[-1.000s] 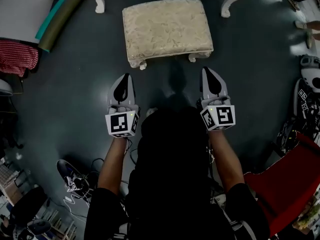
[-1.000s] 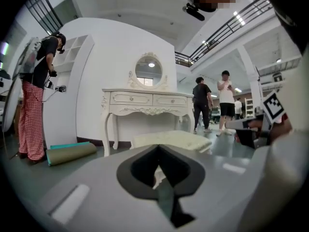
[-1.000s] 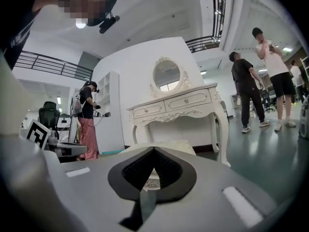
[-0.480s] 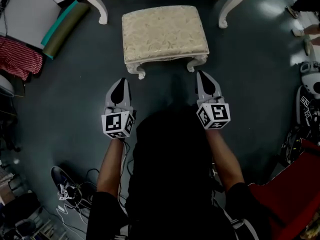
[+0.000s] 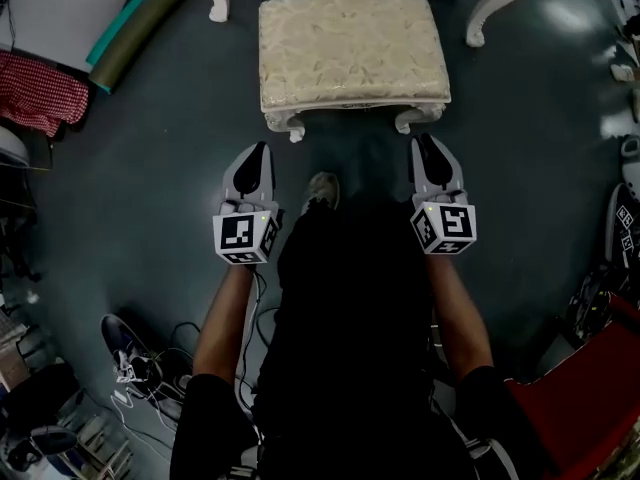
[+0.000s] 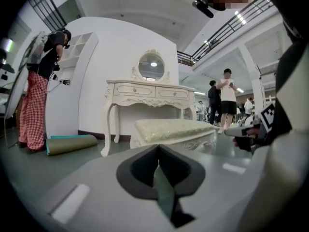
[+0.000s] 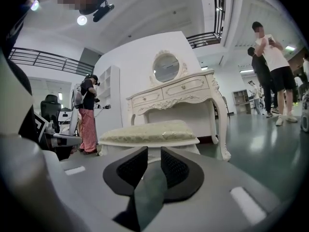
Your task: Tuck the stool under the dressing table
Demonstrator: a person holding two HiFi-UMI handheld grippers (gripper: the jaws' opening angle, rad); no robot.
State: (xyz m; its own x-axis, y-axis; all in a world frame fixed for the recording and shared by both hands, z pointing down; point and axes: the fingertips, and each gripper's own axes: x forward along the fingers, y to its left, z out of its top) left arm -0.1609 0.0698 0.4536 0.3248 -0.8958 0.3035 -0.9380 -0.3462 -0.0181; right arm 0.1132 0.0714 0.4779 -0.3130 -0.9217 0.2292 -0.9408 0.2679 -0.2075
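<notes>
The cream upholstered stool point(image 5: 350, 53) stands on the dark floor just ahead of both grippers. Beyond it show two white curved legs point(image 5: 495, 13) of the dressing table point(image 6: 147, 93). My left gripper point(image 5: 258, 152) is shut and empty, its tips short of the stool's near left leg point(image 5: 292, 128). My right gripper point(image 5: 428, 140) sits just below the near right leg point(image 5: 405, 123); its jaws have just been opening to a narrow gap with nothing between them. In the right gripper view the stool point(image 7: 147, 129) stands before the table point(image 7: 176, 93).
A rolled green mat point(image 5: 135, 28) and red checked cloth point(image 5: 40, 88) lie at the left. Cables and a shoe point(image 5: 130, 353) are at lower left, a red seat point(image 5: 580, 398) at lower right. A person in checked trousers point(image 6: 34, 105) stands left; other people point(image 7: 270, 57) stand right.
Both grippers have sunk lower in front of the stool. The right jaws have parted slightly. The person's foot now shows between the grippers.
</notes>
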